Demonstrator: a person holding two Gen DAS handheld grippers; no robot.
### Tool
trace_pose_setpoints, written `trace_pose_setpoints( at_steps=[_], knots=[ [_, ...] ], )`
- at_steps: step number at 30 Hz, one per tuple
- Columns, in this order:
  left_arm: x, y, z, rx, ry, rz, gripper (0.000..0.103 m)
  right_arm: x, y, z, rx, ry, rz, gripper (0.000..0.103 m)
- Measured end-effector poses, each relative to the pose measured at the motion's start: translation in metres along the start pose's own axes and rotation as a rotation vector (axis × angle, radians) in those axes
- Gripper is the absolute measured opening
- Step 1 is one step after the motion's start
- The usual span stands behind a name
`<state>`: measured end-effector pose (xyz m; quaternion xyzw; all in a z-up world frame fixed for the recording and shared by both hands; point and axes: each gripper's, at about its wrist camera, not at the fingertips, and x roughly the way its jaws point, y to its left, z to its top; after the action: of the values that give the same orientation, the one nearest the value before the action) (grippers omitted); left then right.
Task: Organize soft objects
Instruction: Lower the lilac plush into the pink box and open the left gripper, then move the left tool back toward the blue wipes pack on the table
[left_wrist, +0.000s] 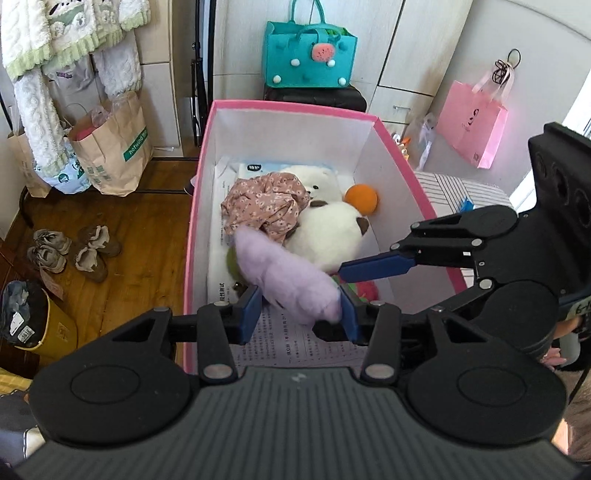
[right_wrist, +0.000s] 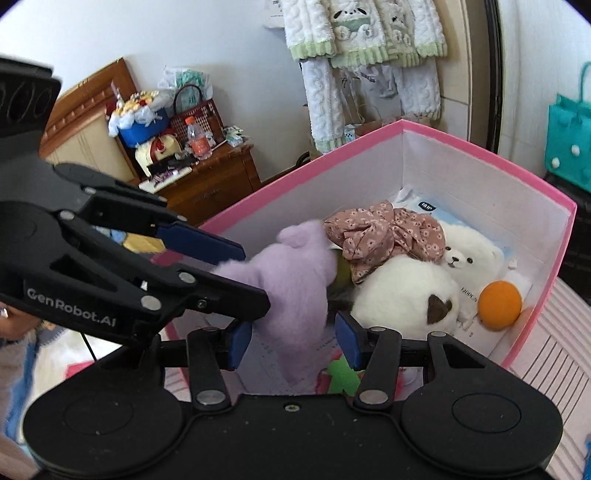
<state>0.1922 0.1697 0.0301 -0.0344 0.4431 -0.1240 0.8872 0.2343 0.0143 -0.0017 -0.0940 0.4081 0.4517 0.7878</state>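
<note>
Gripping a lilac plush toy (left_wrist: 286, 282) in the left gripper (left_wrist: 300, 313), jaws pressed on its sides, above the pink box's (left_wrist: 195, 206) near edge; right gripper (right_wrist: 291, 341) part-open beside it, whether touching unclear; floral cloth (left_wrist: 264, 208), white plush (left_wrist: 328, 240), orange ball (left_wrist: 361, 199) inside.

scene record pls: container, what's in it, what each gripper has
container: pink box, white inside, open top
contents: floral cloth, white bear plush, round white plush, orange ball, printed papers
left gripper: shut on lilac plush, over the box
right gripper: around the same lilac plush; grip unclear
</note>
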Motion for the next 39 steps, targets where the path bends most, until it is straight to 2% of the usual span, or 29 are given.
trace_pose_setpoints(
  at_steps=[4, 9, 16, 22, 28, 35, 39],
  knots=[
    [0.005, -0.007, -0.002, 0.032, 0.011, 0.026, 0.043, -0.001, 0.004, -0.005, -0.026, 0.006, -0.021, 0.056],
    [-0.016, -0.025, -0.008, 0.122, -0.089, 0.139, 0.043, -0.023, 0.004, -0.009, -0.032, -0.043, -0.051, 0.056],
    [-0.044, -0.045, -0.012, 0.147, -0.133, 0.163, 0.044, -0.058, 0.006, -0.014, -0.006, -0.11, -0.044, 0.056],
    [-0.072, -0.064, -0.019, 0.142, -0.145, 0.124, 0.047, -0.093, 0.021, -0.026, -0.025, -0.148, -0.078, 0.056],
    [-0.103, -0.091, -0.029, 0.18, -0.162, 0.108, 0.049, -0.137, 0.04, -0.032, -0.066, -0.201, -0.094, 0.056],
    [-0.136, -0.132, -0.046, 0.262, -0.216, 0.085, 0.054, -0.183, 0.049, -0.054, -0.087, -0.237, -0.135, 0.057],
    [-0.146, -0.156, -0.062, 0.334, -0.27, 0.054, 0.057, -0.202, 0.046, -0.074, -0.07, -0.241, -0.182, 0.062]
  ],
)
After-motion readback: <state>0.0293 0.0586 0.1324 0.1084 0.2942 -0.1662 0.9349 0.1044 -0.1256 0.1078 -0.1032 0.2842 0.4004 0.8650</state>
